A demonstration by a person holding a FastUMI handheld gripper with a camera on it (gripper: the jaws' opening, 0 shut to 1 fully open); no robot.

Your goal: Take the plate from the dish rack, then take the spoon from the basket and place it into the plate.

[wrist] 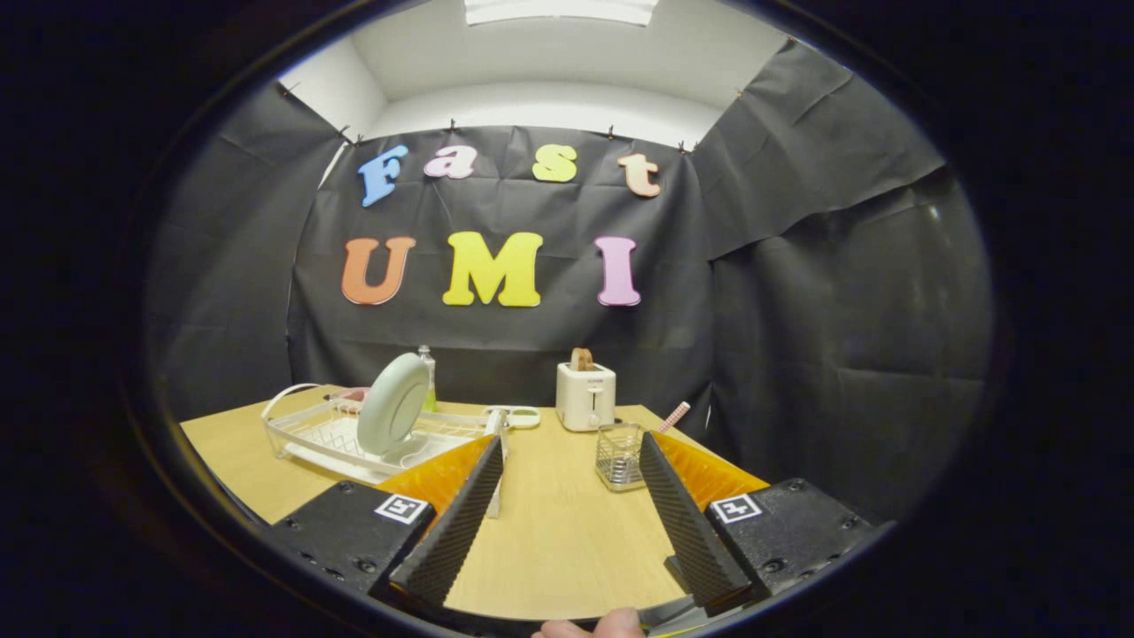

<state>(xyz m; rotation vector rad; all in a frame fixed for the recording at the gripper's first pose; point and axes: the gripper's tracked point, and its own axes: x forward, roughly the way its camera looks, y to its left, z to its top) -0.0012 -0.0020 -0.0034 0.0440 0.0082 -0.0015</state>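
The jaws of the handheld gripper (571,447) are standing wide apart, gripping nothing, with bare light wooden counter (567,540) showing between the two fingers. A fingertip of the person's hand (592,626) is showing just behind the jaws.

The round pale green plate (392,403) is standing on edge, leaning slightly, in the clear plastic dish rack (306,434) with white wire grid, ahead of and outboard of the left finger. The rack is resting on the counter and its near corner is partly hidden by that finger. A small bottle with a pale cap (429,377) is showing behind the plate, mostly covered by it.

The small clear square basket with wire mesh sides (619,455) is sitting on the counter just inboard of the right finger tip, touching it in the view. A spoon cannot be made out inside the basket.

Beyond the basket, a white two-slot toaster (586,395) is standing near the back of the counter with a slice of brown toast (581,358) sticking up. A pink checked stick-like item (673,416) is lying near the right back corner; what it is cannot be told.
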